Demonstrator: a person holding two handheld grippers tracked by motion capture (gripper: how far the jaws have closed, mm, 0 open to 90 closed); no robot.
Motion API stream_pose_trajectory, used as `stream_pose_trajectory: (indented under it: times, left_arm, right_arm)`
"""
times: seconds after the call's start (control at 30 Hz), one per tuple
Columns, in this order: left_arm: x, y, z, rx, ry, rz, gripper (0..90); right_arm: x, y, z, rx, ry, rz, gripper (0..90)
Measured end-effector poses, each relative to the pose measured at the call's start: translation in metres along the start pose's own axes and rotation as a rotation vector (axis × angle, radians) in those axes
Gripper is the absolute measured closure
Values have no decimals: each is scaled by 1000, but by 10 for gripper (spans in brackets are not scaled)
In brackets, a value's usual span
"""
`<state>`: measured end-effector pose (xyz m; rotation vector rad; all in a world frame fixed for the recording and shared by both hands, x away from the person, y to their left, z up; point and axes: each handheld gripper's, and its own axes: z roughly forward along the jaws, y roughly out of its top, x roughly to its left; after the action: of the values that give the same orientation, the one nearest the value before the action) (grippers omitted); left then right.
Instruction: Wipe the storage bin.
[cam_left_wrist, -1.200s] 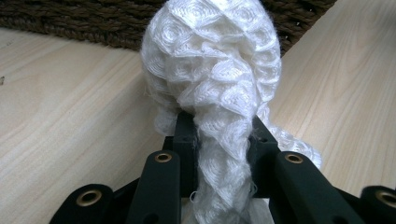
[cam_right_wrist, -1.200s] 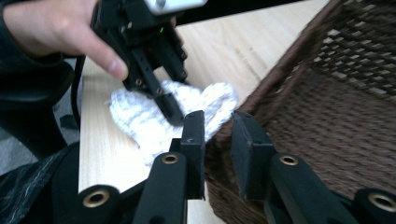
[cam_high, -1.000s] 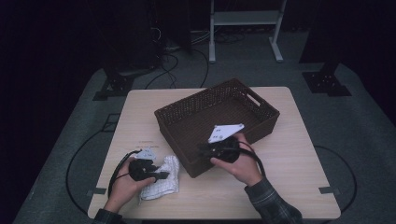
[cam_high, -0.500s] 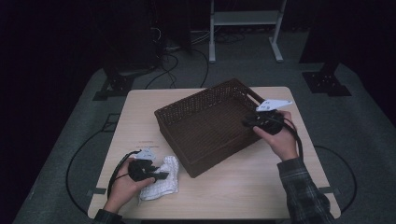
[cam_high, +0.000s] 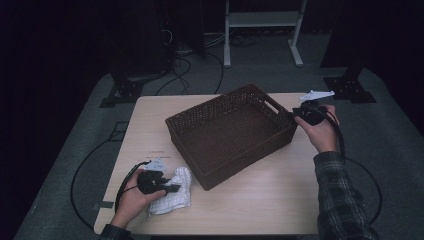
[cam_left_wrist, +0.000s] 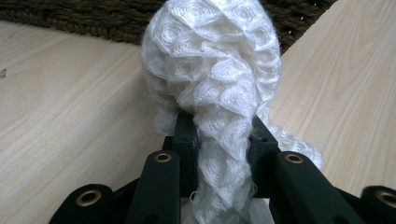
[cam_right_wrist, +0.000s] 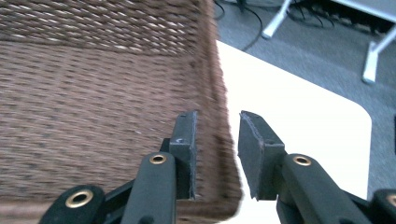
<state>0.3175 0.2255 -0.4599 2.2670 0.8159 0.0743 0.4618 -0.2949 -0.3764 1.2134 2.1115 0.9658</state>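
Knitted white cloth beside rectangular wicker basket

We see a tabletop of pale wood-look laminate, smooth and matt, with fine grain lines. On it lies a white knitted cloth, soft and fuzzy, its yarn worked into raised scale-like loops. The basket is dark brown woven wicker, rough and ridged. The left claw is matt black plastic with brass-coloured rivets, as is the right claw, whose pads look grainy. The sleeve is plaid cloth.
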Motion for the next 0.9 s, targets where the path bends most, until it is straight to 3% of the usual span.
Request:
stream_pose_trajectory:
  times: [0.07,0.17,0.2,0.43,0.67,0.9]
  left_arm:
    - [0,0,0,2,-2,-3,702]
    - [0,0,0,4,-2,-1,702]
    - [0,0,1,3,-2,-3,702]
    - [0,-1,0,-3,0,-8,702]
    - [0,-1,0,5,2,0,702]
    - [-1,0,-1,11,0,2,702]
  right_arm:
    - [-8,-5,6,9,4,16,709]
    - [-10,-6,9,20,14,18,741]
    - [-9,-7,11,30,24,19,790]
    - [-7,-9,11,40,-5,4,808]
    - [-12,-21,0,27,-26,42,811]
    - [-6,-40,-20,-1,-33,74,811]
